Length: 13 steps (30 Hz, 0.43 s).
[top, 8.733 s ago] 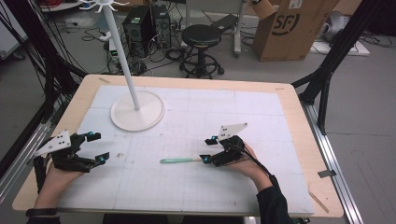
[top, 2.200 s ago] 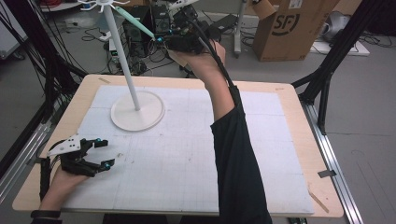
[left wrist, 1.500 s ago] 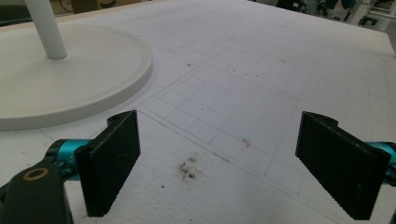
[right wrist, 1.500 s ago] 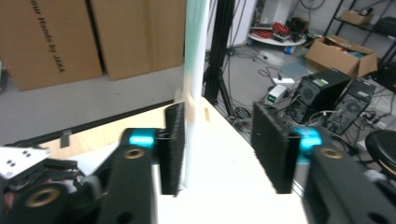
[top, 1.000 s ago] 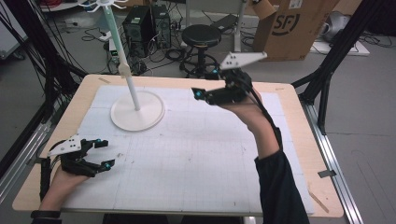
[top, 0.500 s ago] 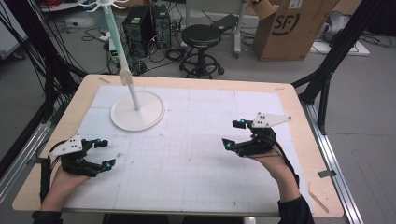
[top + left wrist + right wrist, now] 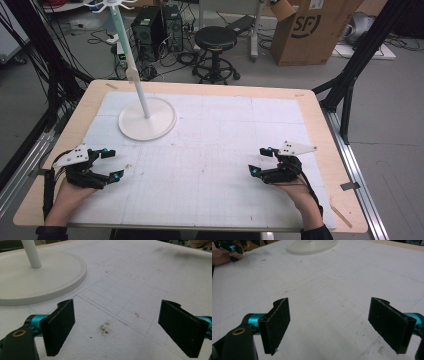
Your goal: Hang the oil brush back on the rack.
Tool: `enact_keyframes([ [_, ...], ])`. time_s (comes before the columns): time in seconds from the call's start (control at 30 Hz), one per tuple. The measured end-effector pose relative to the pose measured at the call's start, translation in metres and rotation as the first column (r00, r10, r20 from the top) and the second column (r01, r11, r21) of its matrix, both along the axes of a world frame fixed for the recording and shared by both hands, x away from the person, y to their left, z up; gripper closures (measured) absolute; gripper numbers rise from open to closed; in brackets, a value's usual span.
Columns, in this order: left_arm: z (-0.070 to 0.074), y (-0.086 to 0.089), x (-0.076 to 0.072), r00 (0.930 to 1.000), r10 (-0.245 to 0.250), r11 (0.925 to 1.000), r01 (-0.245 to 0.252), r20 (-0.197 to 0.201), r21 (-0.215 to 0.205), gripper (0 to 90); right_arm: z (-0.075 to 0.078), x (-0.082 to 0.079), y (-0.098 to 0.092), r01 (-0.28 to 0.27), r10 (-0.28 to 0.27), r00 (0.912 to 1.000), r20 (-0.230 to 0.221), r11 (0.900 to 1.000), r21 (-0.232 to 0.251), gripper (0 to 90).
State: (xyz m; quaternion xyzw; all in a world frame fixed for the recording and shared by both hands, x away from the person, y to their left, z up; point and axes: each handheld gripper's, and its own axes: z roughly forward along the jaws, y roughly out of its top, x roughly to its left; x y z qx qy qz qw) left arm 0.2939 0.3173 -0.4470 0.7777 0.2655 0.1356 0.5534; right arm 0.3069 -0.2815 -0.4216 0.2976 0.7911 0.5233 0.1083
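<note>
The work looked finished: both the left tool (image 7: 107,164) and right tool (image 7: 261,161) rested open and empty on the desk (image 7: 210,150), near the white stand (image 7: 147,118).

Matt white gridded mat (image 7: 210,150), slightly rough and speckled with dirt, on pale wooden table (image 7: 320,125). Smooth white plastic-looking stand base (image 7: 147,119). Matt black ribbed pads (image 7: 277,323), glossy teal fittings.
</note>
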Motion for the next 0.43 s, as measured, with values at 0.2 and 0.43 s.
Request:
enact_keyframes([
  [0.2,-0.0002,-0.0005,0.0000,1.0000,-0.001,1.0000,0.001,-0.003,0.004,14.5,-0.0043,-0.0001,-0.0035,0.012,-0.012,0.9998,-0.014,1.000,0.001,17.1],
  [0.43,-0.0003,-0.0011,0.0003,1.0000,0.005,1.0000,-0.005,-0.002,0.009,14.5,-0.0083,0.0037,-0.0021,0.027,-0.028,0.9993,-0.026,0.999,-0.022,16.9],
])
